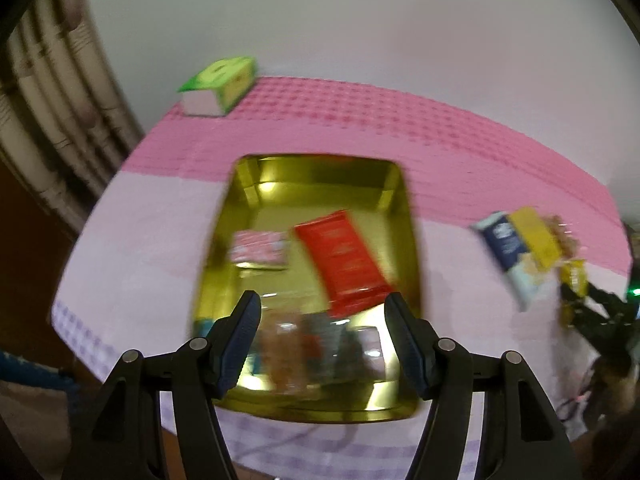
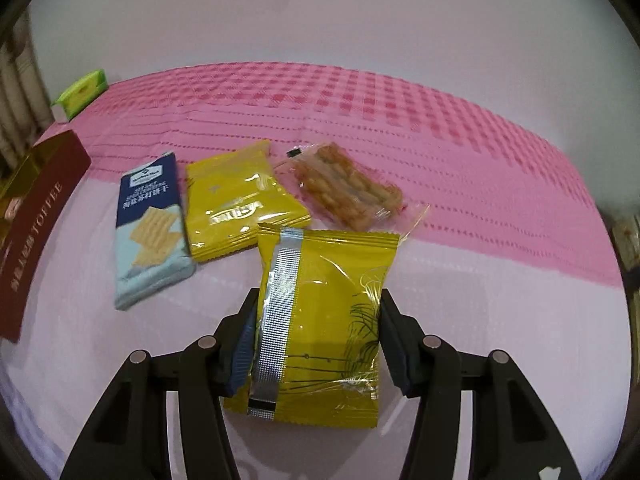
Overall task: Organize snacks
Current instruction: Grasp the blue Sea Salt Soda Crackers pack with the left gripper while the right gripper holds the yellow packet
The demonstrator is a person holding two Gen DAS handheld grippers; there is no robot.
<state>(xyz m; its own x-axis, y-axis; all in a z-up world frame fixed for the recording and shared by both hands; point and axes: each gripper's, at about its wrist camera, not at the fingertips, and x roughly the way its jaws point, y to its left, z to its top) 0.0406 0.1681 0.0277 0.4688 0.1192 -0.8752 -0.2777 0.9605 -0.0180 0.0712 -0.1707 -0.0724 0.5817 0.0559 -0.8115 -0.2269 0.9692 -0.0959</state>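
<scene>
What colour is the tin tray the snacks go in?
Shiny gold. The tray shows best in the left wrist view.

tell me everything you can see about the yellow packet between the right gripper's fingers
The yellow packet is a glossy foil pillow pouch, back side up, with a silver ribbed seam strip down its left part, thin dark line drawings at right and crimped ends. It sits lengthwise between the right gripper, whose pads press its two long edges, above the pale tablecloth.
</scene>
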